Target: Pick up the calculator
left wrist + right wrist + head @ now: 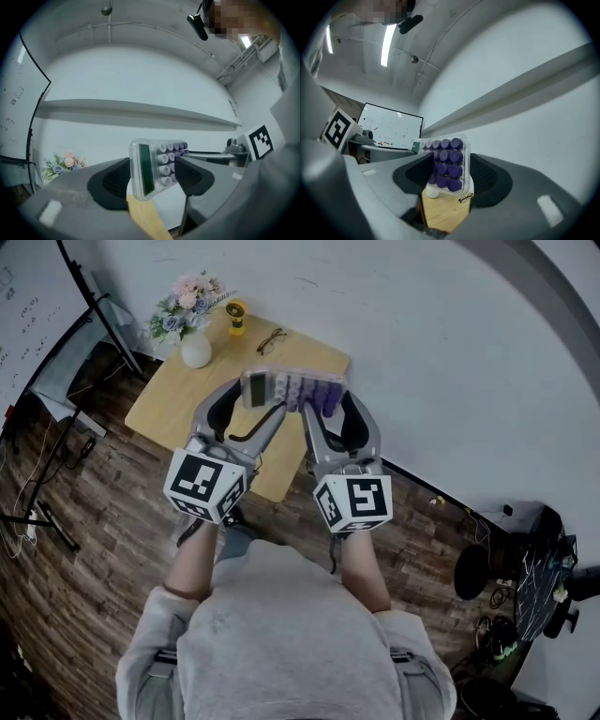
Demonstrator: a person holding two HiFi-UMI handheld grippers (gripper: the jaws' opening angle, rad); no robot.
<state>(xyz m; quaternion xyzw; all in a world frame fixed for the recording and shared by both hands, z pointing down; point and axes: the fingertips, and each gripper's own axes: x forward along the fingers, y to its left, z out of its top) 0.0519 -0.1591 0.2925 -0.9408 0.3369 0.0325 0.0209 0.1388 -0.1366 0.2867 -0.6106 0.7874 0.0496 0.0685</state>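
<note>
The calculator (292, 388) is lifted clear of the table (173, 404) and hangs over its right part, carried between both tongs. The left gripper (255, 395) is clamped on the display end, one pad behind the casing and the other on the white and lilac keys. The right gripper (328, 401) is clamped on the purple-key end, with its jaws standing fairly wide across the body. The calculator lies crosswise between them, with the keys facing up in the head view. On the table's far left corner stands a vase (195, 351) of flowers, a small yellow object (235, 315) is at the far edge, and glasses (272, 340) lie just beside it
</note>
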